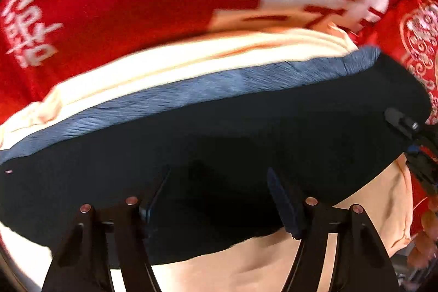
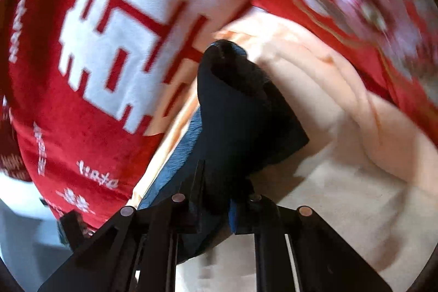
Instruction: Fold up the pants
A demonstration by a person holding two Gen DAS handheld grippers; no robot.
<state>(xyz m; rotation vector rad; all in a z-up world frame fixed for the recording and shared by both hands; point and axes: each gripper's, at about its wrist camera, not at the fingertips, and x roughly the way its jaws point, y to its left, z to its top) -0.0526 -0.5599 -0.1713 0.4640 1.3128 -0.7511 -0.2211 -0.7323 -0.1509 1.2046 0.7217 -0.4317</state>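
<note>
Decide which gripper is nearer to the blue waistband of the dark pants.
Right. The right gripper pinches the dark pants right beside the blue waistband; the left gripper straddles dark cloth further from it.

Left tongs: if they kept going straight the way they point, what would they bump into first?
Most likely the dark pants. The left tongs stand open right over that dark cloth, which fills the gap between them; how near it is can't be told.

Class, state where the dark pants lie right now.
In both wrist views the dark pants lie centrally on the cream sheet, with the red blanket beyond them.
</note>
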